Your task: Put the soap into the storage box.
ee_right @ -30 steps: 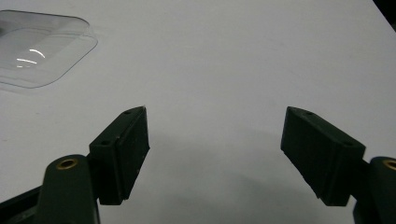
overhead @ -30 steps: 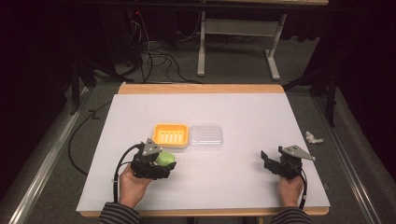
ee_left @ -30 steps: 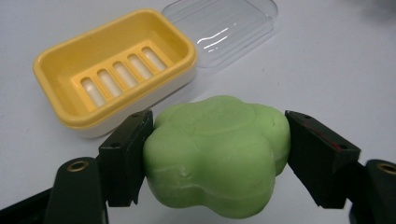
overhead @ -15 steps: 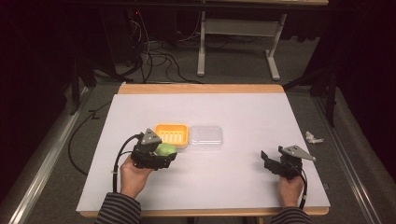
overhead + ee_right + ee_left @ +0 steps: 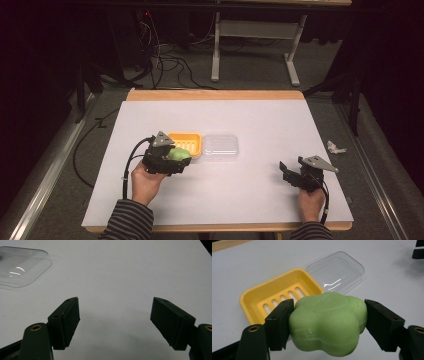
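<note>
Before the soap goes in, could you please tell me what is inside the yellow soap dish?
The yellow soap dish shows only its slotted floor. The green soap, held in the left gripper, covers its near corner, so that part cannot be checked.

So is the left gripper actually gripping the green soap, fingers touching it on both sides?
Touching. In the left gripper view both fingers of the left gripper press against the sides of the green soap, with no gap visible.

The high view looks down over the whole table; both gripper views, close and low, share the clear lid.
</note>
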The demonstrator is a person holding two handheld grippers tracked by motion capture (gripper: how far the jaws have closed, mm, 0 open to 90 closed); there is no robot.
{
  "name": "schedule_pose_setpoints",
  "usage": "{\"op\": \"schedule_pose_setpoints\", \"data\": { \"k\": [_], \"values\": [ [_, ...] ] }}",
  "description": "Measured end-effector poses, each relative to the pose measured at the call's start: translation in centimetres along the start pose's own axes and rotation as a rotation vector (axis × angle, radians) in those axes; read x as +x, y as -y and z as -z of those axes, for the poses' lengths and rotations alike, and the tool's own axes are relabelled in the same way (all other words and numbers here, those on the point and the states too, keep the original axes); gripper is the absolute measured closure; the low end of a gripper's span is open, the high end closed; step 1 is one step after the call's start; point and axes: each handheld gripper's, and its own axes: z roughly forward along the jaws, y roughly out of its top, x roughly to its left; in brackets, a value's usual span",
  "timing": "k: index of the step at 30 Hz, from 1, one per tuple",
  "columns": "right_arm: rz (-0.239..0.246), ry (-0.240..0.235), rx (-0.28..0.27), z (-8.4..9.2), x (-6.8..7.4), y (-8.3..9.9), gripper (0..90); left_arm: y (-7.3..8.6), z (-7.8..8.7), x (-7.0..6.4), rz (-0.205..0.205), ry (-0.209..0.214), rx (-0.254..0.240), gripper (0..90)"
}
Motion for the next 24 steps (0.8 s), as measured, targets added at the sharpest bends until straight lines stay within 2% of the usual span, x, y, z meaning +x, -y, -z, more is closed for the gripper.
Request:
{"op": "schedule_pose_setpoints", "data": {
  "k": [10,11,24],
  "values": [
    [0.004,-0.004,-0.004,0.0,-0.1,0.0,24.0,-0.8,-1.2,0.5,-0.02,-0.037,-0.008,27.6],
    [0.002,-0.003,-0.005,0.0,-0.1,0.0,24.0,-1.0,-1.4,0.7,0.004,-0.037,-0.011,27.6],
    [0.003,-0.003,-0.005,0.0,-0.1,0.0,24.0,-1.3,-2.9,2.1,0.02,-0.08,-0.013,27.6]
  ]
}}
